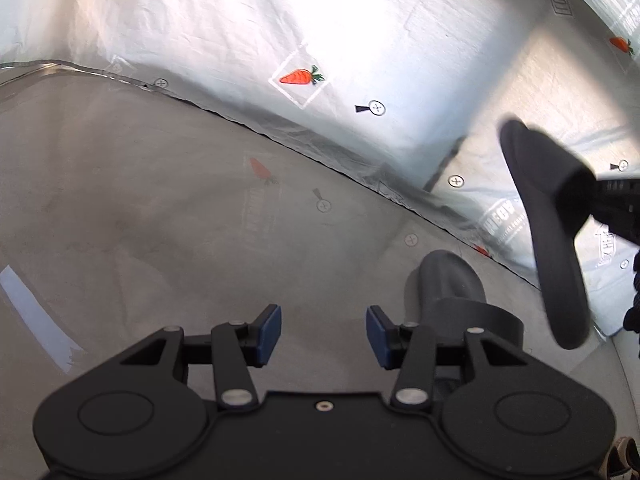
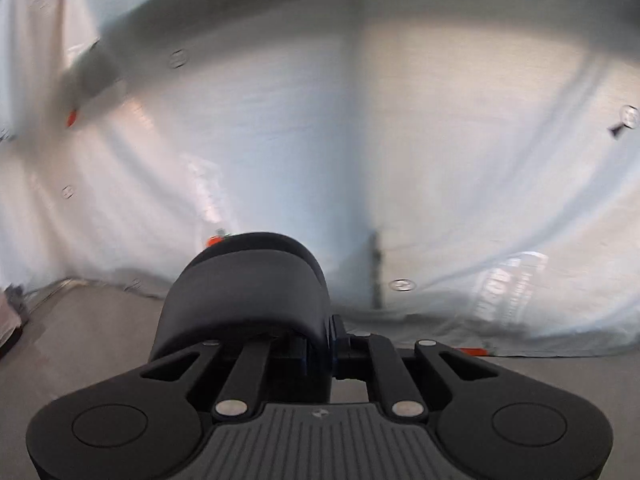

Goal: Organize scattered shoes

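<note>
A dark grey slipper (image 1: 452,292) lies on the grey floor (image 1: 160,208) just right of my left gripper (image 1: 324,334). That gripper is open, with nothing between its blue pads (image 1: 268,332). A second dark grey slipper (image 1: 548,240) hangs tilted in the air at the right, pinched by my right gripper (image 1: 584,200). In the right wrist view this slipper (image 2: 244,292) fills the space ahead of the right gripper (image 2: 320,354), which is shut on the slipper's edge. That view is blurred.
A white sheet printed with carrots (image 1: 300,78) covers the wall and meets the floor along a creased seam. A pale strip (image 1: 36,312) lies on the floor at the left. Part of a beige and dark shoe (image 1: 624,460) shows at the bottom right corner.
</note>
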Motion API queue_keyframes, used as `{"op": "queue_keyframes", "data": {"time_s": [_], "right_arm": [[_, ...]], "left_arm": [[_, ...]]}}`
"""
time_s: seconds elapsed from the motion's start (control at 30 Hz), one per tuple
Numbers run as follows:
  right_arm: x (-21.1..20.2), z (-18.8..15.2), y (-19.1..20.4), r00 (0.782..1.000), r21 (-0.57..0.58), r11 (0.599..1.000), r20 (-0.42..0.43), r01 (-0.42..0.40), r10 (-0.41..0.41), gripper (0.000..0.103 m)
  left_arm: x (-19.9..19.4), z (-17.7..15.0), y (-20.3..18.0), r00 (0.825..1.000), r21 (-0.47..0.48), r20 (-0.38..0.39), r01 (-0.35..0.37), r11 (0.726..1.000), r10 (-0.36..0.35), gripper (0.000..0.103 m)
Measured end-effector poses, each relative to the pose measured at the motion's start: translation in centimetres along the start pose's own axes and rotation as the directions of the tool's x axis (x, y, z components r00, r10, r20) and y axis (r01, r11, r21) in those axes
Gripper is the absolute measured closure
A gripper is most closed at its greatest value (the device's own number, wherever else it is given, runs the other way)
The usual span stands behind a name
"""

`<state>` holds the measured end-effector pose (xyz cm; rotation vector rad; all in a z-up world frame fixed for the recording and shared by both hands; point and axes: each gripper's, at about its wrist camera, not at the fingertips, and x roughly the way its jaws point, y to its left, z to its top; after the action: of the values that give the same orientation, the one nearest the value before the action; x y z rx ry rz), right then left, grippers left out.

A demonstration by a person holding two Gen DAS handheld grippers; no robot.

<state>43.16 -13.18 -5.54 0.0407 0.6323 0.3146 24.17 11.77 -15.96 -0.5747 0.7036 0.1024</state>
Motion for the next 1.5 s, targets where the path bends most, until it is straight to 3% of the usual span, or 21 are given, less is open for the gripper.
{"op": "queue_keyframes", "data": {"time_s": [0.07,0.1,0.23,0.37,0.53,0.7,0.83,0.93,1.03,1.13,1.23,1.37,1.43,1.5], "right_arm": [[0.6,-0.5,-5.1,0.989,0.106,0.984,-0.045,0.142,-0.138,0.089],[0.9,-1.4,-8.2,0.969,0.153,0.958,-0.092,0.243,-0.231,0.089],[1.1,-4.9,-15.6,0.924,0.315,0.876,-0.237,0.364,-0.299,0.087],[0.9,-7.2,-16.9,0.901,0.286,0.869,-0.289,0.403,-0.323,0.084],[0.9,-9.6,-18.0,0.911,0.373,0.854,-0.334,0.364,-0.243,0.078],[-0.9,-9.1,-18.6,0.923,0.432,0.852,-0.358,0.296,-0.139,0.053],[-3.6,-8.4,-18.7,0.898,0.368,0.890,-0.430,0.269,-0.094,0.052],[-4.6,-9.7,-18.0,0.850,0.317,0.922,-0.526,0.222,-0.024,0.053],[-4.6,-11.1,-16.7,0.823,0.321,0.925,-0.568,0.206,0.014,0.051],[-4.2,-11.1,-14.9,0.815,0.247,0.938,-0.577,0.242,-0.058,0.051],[-3.7,-11.0,-13.9,0.811,0.258,0.932,-0.581,0.255,-0.062,0.051],[-3.6,-11.3,-12.5,0.812,0.301,0.941,-0.581,0.158,0.050,0.051],[-3.8,-11.3,-12.4,0.809,0.351,0.935,-0.562,0.046,0.171,0.052],[-4.2,-10.7,-12.8,0.824,0.347,0.937,-0.523,-0.026,0.217,0.051]], "left_arm": [[0.2,-0.1,-0.7,1.000,0.024,-0.007,0.014,1.000,-0.014,0.055],[0.2,-0.1,-1.0,1.000,0.036,-0.009,0.017,0.999,-0.017,0.055],[0.9,0.1,-1.8,0.999,0.054,-0.033,0.041,0.998,-0.039,0.055],[2.1,0.0,-2.9,0.996,0.098,-0.069,0.070,0.993,-0.063,0.055],[2.8,-0.2,-5.4,0.985,0.162,-0.106,0.149,0.976,-0.133,0.055],[2.7,-0.8,-6.2,0.983,0.195,-0.122,0.162,0.967,-0.140,0.055],[2.7,-1.4,-5.9,0.981,0.170,-0.141,0.158,0.973,-0.135,0.055],[2.7,-1.8,-5.9,0.979,0.165,-0.156,0.160,0.973,-0.134,0.055],[2.6,-1.9,-6.1,0.977,0.171,-0.157,0.168,0.971,-0.141,0.055],[2.3,-1.7,-6.3,0.977,0.175,-0.150,0.177,0.969,-0.151,0.055],[2.2,-1.7,-6.2,0.977,0.170,-0.147,0.178,0.969,-0.154,0.055],[2.1,-1.6,-6.0,0.978,0.168,-0.146,0.175,0.970,-0.151,0.055],[1.9,-1.5,-5.9,0.979,0.176,-0.140,0.175,0.969,-0.152,0.055],[1.8,-1.4,-5.7,0.979,0.176,-0.139,0.172,0.969,-0.148,0.055]]}}
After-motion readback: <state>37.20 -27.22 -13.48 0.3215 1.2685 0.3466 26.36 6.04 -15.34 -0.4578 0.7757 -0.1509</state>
